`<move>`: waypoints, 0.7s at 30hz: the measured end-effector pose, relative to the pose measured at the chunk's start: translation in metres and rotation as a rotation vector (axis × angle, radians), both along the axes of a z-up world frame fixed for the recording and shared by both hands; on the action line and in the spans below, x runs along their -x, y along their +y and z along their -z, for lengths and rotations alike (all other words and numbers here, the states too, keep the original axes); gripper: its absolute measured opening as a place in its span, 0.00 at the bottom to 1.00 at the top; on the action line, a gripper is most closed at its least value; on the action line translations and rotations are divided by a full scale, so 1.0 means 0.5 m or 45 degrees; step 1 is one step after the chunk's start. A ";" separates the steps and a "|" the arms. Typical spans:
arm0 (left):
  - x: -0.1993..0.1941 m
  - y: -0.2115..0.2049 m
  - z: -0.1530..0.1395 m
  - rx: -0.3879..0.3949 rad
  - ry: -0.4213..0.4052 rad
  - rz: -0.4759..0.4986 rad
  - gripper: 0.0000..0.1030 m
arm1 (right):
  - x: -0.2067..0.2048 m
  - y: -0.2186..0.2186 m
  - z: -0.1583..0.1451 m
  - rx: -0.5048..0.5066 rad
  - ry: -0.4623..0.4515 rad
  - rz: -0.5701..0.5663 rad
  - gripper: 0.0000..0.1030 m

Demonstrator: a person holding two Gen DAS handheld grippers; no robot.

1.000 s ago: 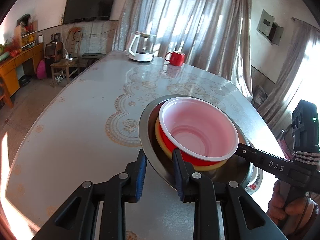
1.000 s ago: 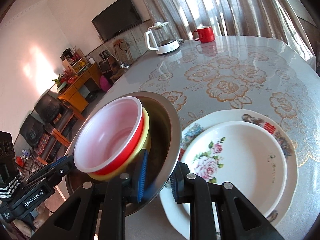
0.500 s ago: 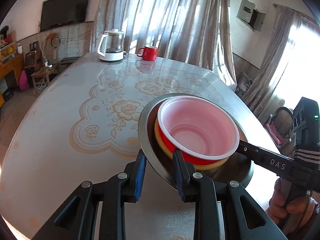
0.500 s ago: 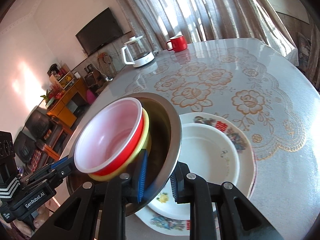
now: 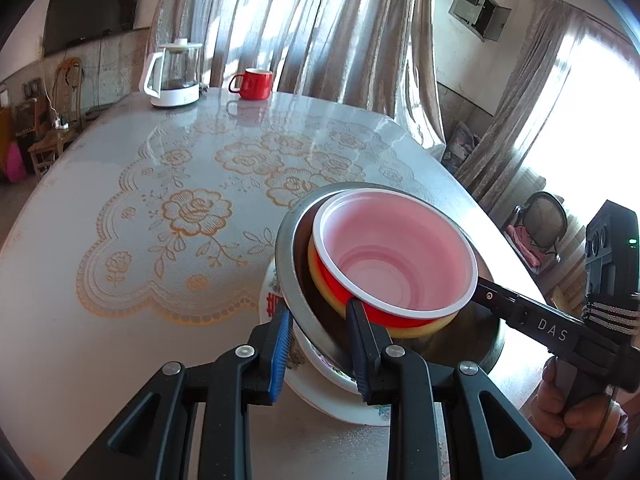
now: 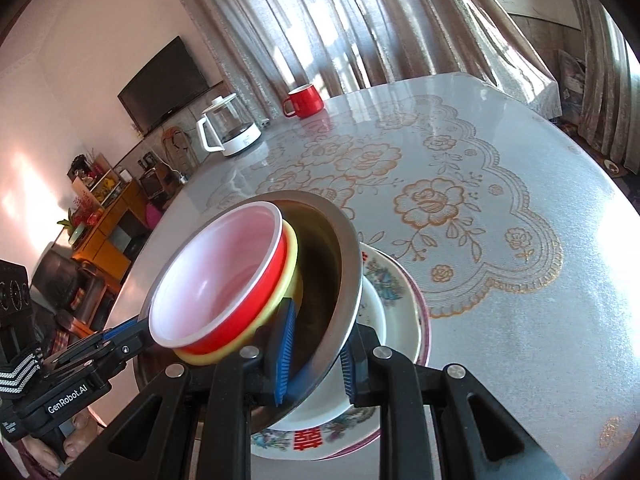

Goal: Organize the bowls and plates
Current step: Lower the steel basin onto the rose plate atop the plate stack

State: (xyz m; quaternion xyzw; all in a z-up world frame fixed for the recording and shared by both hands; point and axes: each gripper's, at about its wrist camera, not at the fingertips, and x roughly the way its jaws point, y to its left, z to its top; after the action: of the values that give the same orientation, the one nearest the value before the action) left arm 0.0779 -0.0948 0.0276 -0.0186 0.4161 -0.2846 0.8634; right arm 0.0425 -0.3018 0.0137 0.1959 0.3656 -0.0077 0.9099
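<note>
Steel bowl (image 5: pixel 294 264), red bowl (image 5: pixel 394 258) nested inside, hangs above the stacked plates (image 6: pixel 404 320), rim clamped by left tongs (image 5: pixel 318 350) and right tongs (image 6: pixel 316 354).

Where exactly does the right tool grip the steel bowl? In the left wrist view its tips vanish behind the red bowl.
Observer: The right tool clamps the rim of the steel bowl on the side nearest its own camera, with one blue pad inside and the other finger outside.
Operator: What lies under the bowl on that side?
Observer: A white dish sits in a larger floral plate. The bowl leaves their right part uncovered.
</note>
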 end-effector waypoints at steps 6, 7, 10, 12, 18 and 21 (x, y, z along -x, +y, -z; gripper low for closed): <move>0.001 -0.015 0.029 -0.030 0.045 0.014 0.27 | -0.003 -0.015 0.026 -0.007 0.052 0.014 0.19; 0.000 -0.016 0.034 -0.035 0.055 0.014 0.27 | -0.004 -0.016 0.032 -0.008 0.062 0.014 0.19; -0.006 -0.019 0.049 -0.043 0.082 0.017 0.27 | -0.010 -0.018 0.046 -0.010 0.091 0.016 0.19; -0.005 -0.020 0.054 -0.046 0.087 0.022 0.28 | -0.011 -0.018 0.051 -0.004 0.099 0.019 0.19; 0.001 -0.023 0.058 -0.073 0.061 0.034 0.27 | -0.007 -0.017 0.065 0.005 0.124 0.020 0.19; -0.001 -0.022 0.059 -0.074 0.061 0.031 0.27 | -0.005 -0.016 0.063 0.006 0.122 0.021 0.19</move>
State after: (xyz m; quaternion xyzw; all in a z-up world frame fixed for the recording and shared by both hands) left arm 0.0782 -0.1059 -0.0018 0.0047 0.4448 -0.2824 0.8499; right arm 0.0452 -0.3100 -0.0181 0.1963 0.4072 -0.0252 0.8916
